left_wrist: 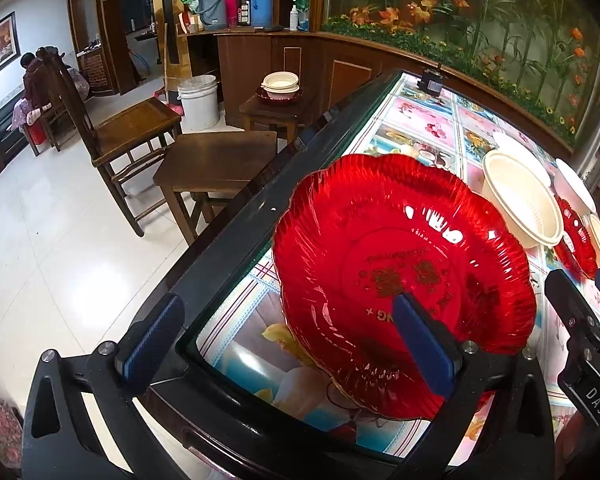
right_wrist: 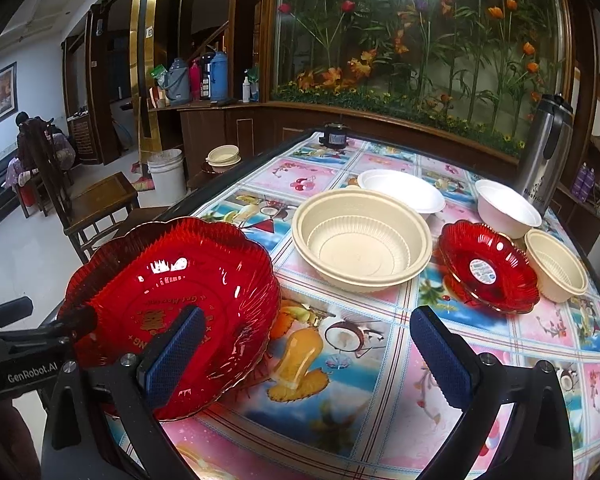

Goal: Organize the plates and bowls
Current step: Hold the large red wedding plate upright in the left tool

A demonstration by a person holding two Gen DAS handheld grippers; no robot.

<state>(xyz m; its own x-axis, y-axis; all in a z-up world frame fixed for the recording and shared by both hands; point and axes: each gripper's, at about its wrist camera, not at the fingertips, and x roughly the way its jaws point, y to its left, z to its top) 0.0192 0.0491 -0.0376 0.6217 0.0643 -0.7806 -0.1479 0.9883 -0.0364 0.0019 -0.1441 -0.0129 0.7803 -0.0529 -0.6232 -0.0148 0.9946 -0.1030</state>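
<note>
A large red fluted plate [left_wrist: 404,276] lies tilted at the table's near left corner; it also shows in the right wrist view [right_wrist: 172,304]. My left gripper [left_wrist: 288,344] is open, one finger over the plate's inside, the other off the table edge. My right gripper [right_wrist: 304,356] is open and empty, its left finger in front of the plate's rim. A large cream bowl [right_wrist: 360,240], a small red plate [right_wrist: 488,268], a small cream bowl [right_wrist: 556,264] and two white bowls [right_wrist: 400,190] [right_wrist: 508,208] stand on the table.
The table [right_wrist: 380,360] has a fruit-print cover and a dark rim. A steel thermos [right_wrist: 544,152] stands at the far right. A side stool holds stacked bowls [left_wrist: 280,84]. Wooden stools [left_wrist: 216,164], a chair [left_wrist: 132,128] and a white bucket [left_wrist: 199,100] stand left of the table.
</note>
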